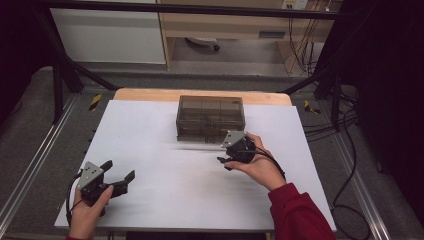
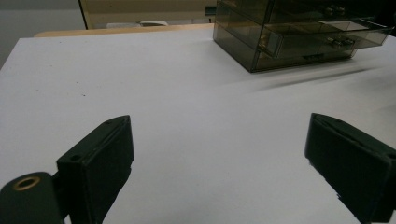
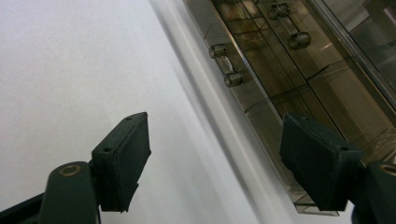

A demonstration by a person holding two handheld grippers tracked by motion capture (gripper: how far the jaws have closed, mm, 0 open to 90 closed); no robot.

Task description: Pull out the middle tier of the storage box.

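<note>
Sitting toward the far edge of the white desk (image 1: 150, 150), the smoky see-through drawer box (image 1: 210, 118) lies with its long axis running left to right in the high view, parallel to the desk's far edge. Its drawer fronts face the person's side, and 1 drawer (image 2: 327, 39) stands pulled out a little in the left tool view. Small clear bar handles (image 3: 225, 65) sit on the fronts, and in the right tool view they run along the length of each drawer front.

The right tool (image 1: 226, 162) is held just in front of the box, near its right end, with the hand (image 1: 260, 162) wrapped around it from the right. In its own view the jaws stand apart with nothing between them: 1 jaw is over bare desk, the other overlaps the lower edge of the box front, and I cannot tell whether it touches. It is released.

The left tool (image 1: 118, 171) rests low near the front left corner of the desk, well apart from the box, gripped by the left hand (image 1: 87, 212). Its jaws spread wide over bare desk, holding nothing.
</note>
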